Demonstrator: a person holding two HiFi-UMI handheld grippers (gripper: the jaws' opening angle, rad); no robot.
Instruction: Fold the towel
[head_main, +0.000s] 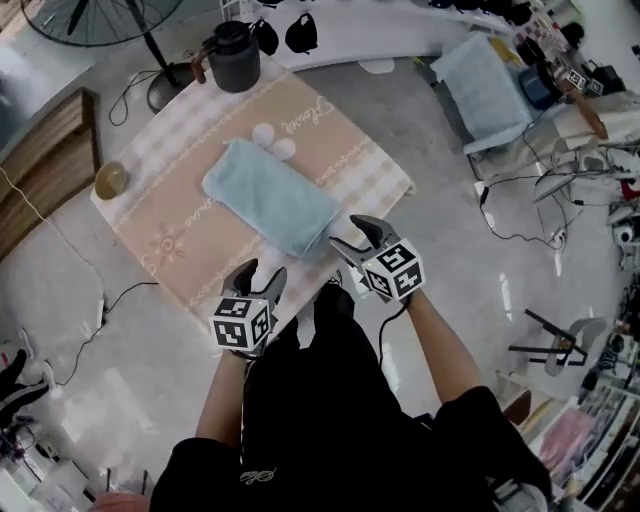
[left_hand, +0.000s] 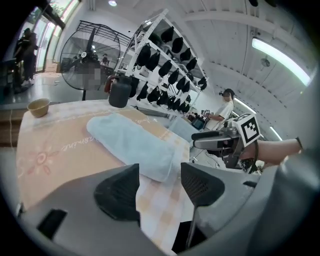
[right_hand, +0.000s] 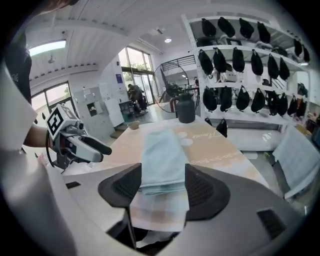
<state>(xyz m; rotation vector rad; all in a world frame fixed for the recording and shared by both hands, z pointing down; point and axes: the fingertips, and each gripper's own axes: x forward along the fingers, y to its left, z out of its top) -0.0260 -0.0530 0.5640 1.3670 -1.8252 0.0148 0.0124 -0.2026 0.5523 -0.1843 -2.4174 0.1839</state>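
Head view: a folded light-blue terry towel lies on a beige and pink checked tablecloth that covers a low table. It sits near the cloth's middle, with its long side running diagonally away from the person. A dark grey lidded jug stands at the far end of the cloth, a small tan bowl sits near its left edge, and 2 small white round pieces lie just beyond the towel. The left gripper hovers over the near edge of the cloth, apart from the towel. The right gripper is just beside the towel's near end.

Left gripper view: the left gripper has its 2 jaws spread wide with nothing between them. The towel lies ahead on the tablecloth. The right gripper shows at the right, beside the towel's end. The jug, the bowl, a black standing fan and a white rack of black bags stand behind.

Right gripper view: the right gripper is also wide open and holds nothing. The towel stretches straight ahead, and its near end shows in the gap between the jaws. The left gripper shows at the left, and the jug stands at the far end of the table.
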